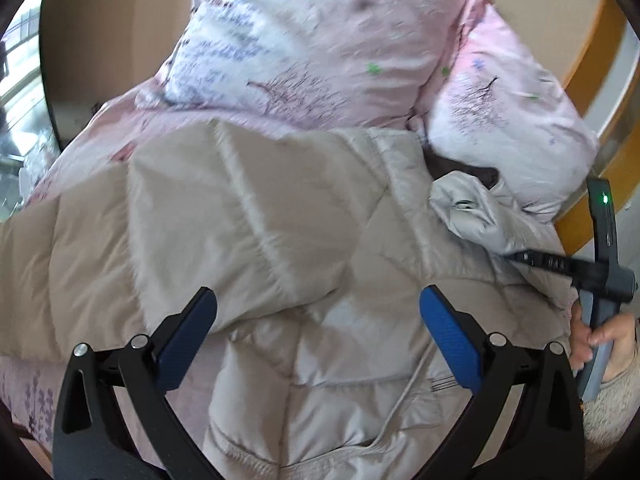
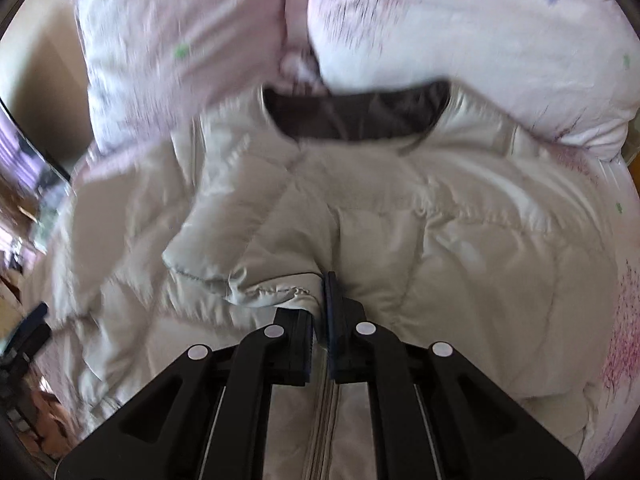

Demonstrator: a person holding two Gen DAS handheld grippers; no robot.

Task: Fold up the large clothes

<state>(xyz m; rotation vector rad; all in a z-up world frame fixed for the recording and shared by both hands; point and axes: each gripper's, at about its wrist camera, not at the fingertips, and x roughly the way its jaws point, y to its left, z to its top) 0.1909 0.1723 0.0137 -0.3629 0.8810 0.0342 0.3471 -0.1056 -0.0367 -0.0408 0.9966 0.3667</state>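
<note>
— Where is the coat?

— The beige quilted jacket (image 1: 280, 216) lies spread on the bed (image 1: 24, 396), over the pink floral sheet. Its collar end, showing a dark lining (image 2: 360, 116), lies against two floral pillows (image 1: 304, 40) at the head of the bed.

— And the left tongs?

— The left gripper (image 1: 318, 312) hangs over the jacket's lower half with its blue-padded fingers (image 1: 450, 336) spread wide and nothing between them. A folded-over panel of the jacket lies just beyond its fingertips.

— The right one?

— The right gripper (image 2: 322, 280) is pinched tight on a fold of the jacket near the zipper line, close to the middle of the garment. The fabric bunches up at its tips and a puffy flap (image 2: 224, 256) droops to the left of them. In the left wrist view it shows at the jacket's right side, towards the bed's wooden edge, held by the person's hand (image 1: 600, 340).

— Anything blurred?

— Yes, the pillows in the right wrist view.
</note>
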